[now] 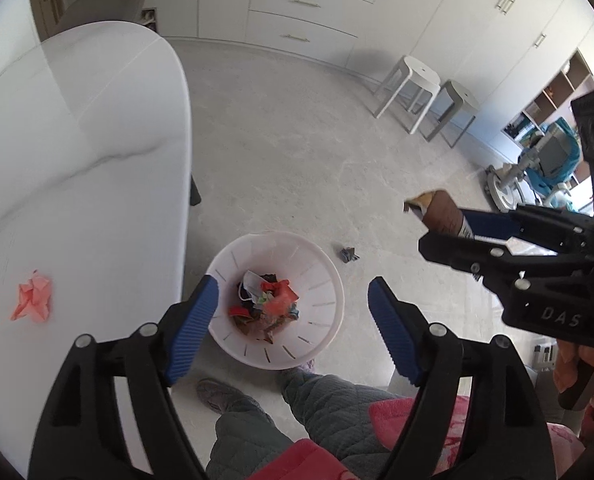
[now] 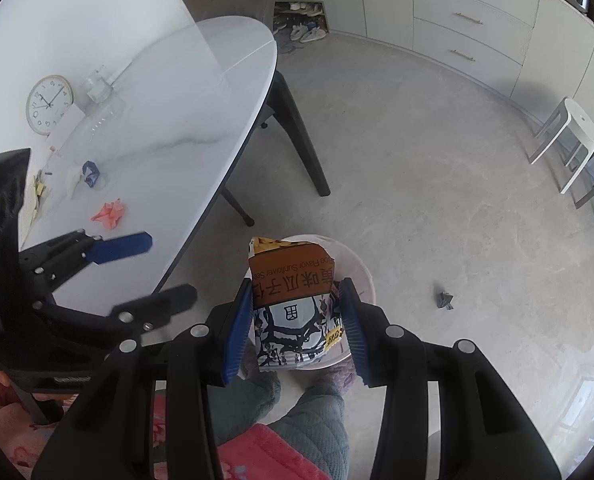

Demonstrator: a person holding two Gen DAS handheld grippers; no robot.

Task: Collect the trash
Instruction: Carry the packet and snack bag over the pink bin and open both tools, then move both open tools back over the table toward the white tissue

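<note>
Gripping seed packet point(image 2: 293, 300); clock point(image 2: 49, 105) right-view only.

White plastic bin point(image 1: 329, 280) on the floor beside the table edge, slotted walls, upright, partly filled: a face mask, red and dark scraps, mixed wrappers point(image 1: 267, 304) at the bottom. Sunflower-seed packet point(image 2: 293, 300), orange-brown top, black-and-white printed base, held above the bin; print reads upside down in the right wrist view. Small dark crumpled scrap point(image 1: 349, 255) on the floor just beside the bin. Crumpled pink paper point(image 1: 32, 296) on the tabletop near its edge.
</note>
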